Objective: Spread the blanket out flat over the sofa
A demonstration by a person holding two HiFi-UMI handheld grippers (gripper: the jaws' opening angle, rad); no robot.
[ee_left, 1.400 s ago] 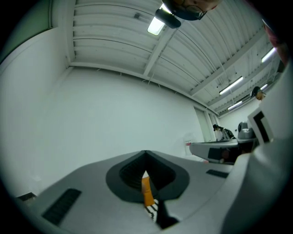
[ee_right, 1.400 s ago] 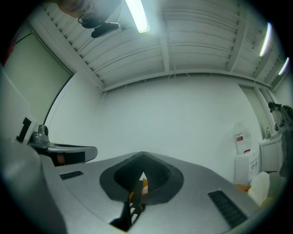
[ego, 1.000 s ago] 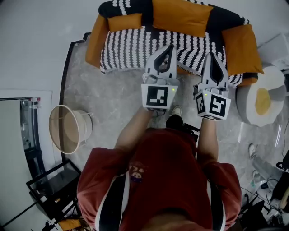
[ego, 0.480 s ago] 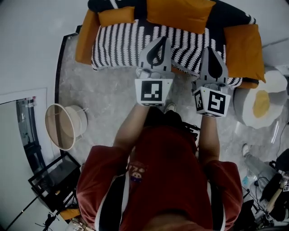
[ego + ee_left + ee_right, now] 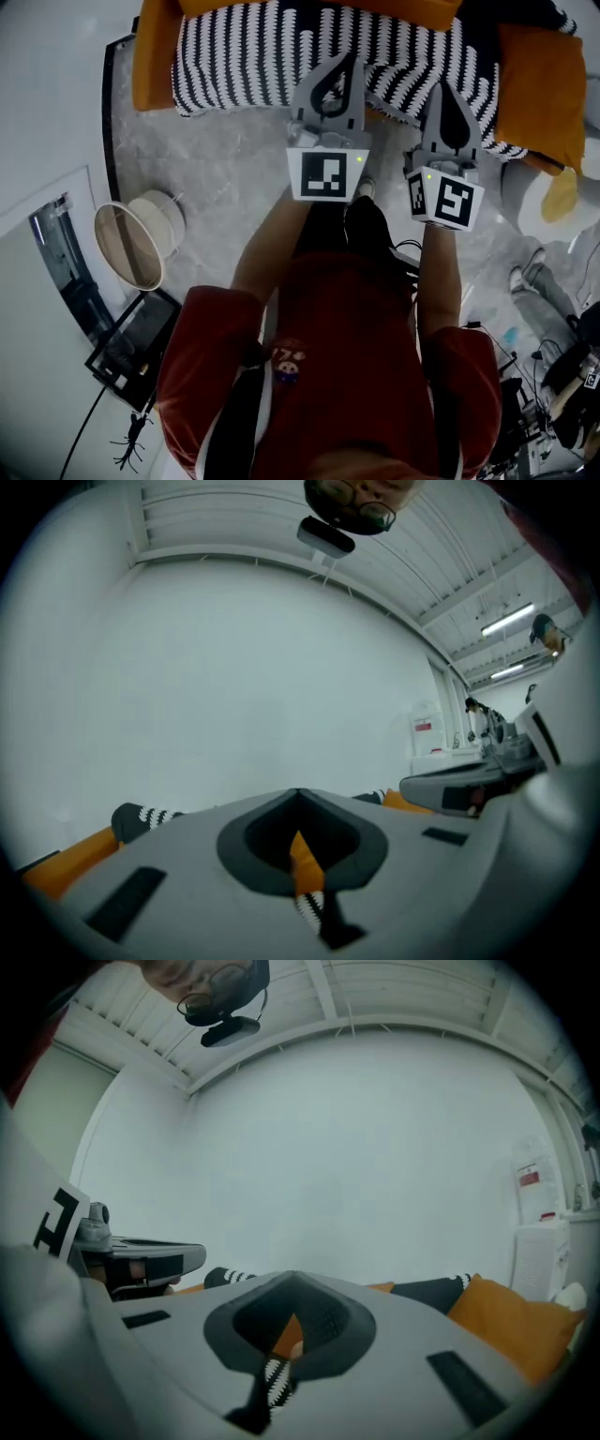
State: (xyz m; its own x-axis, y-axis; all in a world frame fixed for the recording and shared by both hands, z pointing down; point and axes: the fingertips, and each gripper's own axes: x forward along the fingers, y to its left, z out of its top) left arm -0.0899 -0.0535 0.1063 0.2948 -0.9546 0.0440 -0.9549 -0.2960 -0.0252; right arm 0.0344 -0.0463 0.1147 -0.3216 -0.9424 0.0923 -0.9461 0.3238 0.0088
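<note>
A black-and-white striped blanket (image 5: pixel 253 56) lies spread over the seat of the orange sofa (image 5: pixel 155 66), its edge hanging over the front. My left gripper (image 5: pixel 342 58) hovers over the blanket's front edge near the middle, jaws shut. My right gripper (image 5: pixel 448 86) hovers beside it to the right, also shut. Neither lifts any fabric. In the left gripper view the shut left gripper (image 5: pixel 298 794) points at a white wall, and a sliver of orange and striped blanket (image 5: pixel 309 907) shows through the slot. The right gripper view shows the shut right gripper (image 5: pixel 291 1279) the same way, with an orange cushion (image 5: pixel 516 1330) at right.
A round white basket (image 5: pixel 131 246) and a black glass stand (image 5: pixel 131 342) sit on the floor at left. A white pouf with a yellow patch (image 5: pixel 553 187) stands right of the sofa. Another person's legs (image 5: pixel 539 291) and cables lie at the right edge.
The sofa and blanket have slid toward the top of the head view. Both grippers stay side by side and shut, in much the same place in the frame.
</note>
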